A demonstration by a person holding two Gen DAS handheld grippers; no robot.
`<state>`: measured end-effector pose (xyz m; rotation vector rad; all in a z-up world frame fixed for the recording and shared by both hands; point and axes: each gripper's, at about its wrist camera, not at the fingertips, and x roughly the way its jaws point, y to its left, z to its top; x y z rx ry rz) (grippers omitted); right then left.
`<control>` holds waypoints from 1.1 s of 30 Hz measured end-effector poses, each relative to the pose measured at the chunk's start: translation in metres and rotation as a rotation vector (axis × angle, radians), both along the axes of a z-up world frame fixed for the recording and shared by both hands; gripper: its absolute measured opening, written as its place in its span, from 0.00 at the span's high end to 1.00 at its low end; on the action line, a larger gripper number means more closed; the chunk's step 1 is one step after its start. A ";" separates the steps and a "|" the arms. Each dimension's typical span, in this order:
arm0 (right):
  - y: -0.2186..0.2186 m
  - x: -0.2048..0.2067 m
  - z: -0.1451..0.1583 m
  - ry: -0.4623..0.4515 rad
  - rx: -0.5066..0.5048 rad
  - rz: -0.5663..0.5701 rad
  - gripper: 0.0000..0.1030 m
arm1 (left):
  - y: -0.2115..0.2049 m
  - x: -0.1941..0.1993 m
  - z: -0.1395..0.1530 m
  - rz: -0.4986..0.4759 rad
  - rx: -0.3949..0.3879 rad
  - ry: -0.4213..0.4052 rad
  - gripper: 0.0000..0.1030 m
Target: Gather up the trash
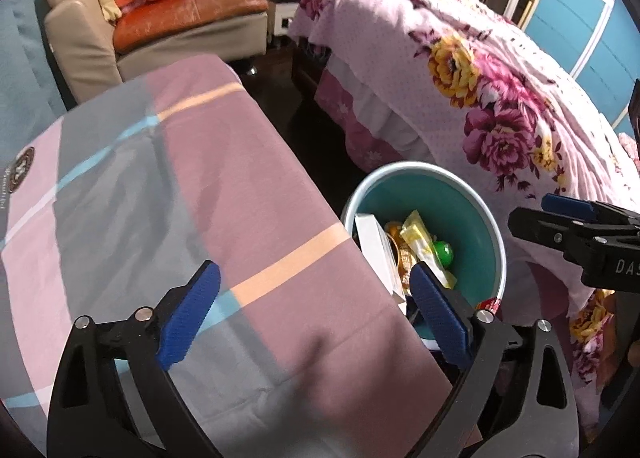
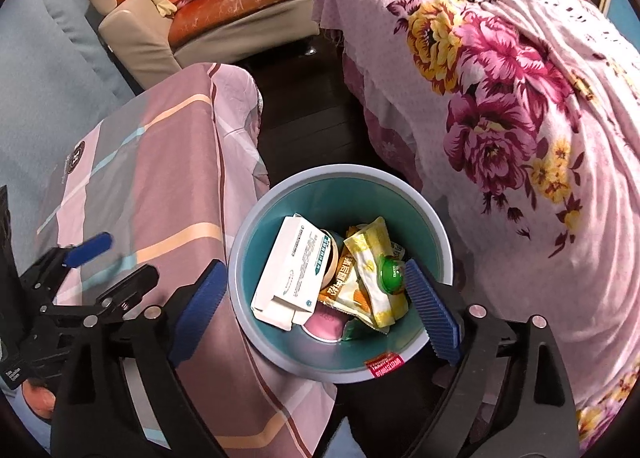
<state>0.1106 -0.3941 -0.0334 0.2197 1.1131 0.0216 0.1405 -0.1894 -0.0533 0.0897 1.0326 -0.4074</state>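
Observation:
A round bin [image 2: 340, 172] with a grey rim and teal inside stands on the dark floor between a cloth-covered table and a bed. In it lie a white box [image 2: 292, 270], a yellow wrapper [image 2: 370, 258], an orange packet [image 2: 340, 284], a green round cap [image 2: 394, 274] and something pink [image 2: 326, 324]. My right gripper [image 2: 314, 270] hangs over the bin, open, nothing between its blue pads. My left gripper [image 1: 314, 278] is open and empty above the table's edge, the bin [image 1: 400, 170] just to its right. Each gripper shows in the other's view: the right gripper [image 1: 536, 214], the left gripper [image 2: 120, 258].
The table wears a pink, grey and blue checked cloth [image 1: 160, 178]. A bed with a pink flowered blanket [image 2: 520, 118] fills the right side. A beige and orange sofa [image 1: 180, 18] with cushions stands at the back. A strip of dark floor [image 2: 312, 118] runs between table and bed.

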 end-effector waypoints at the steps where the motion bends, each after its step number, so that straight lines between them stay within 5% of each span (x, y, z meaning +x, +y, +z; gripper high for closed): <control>1: 0.002 -0.003 0.003 -0.003 -0.007 0.000 0.13 | 0.001 -0.002 0.002 -0.002 -0.001 -0.005 0.07; 33: 0.030 -0.066 0.040 -0.052 -0.098 -0.006 0.07 | 0.041 -0.051 0.035 0.064 0.008 -0.062 0.04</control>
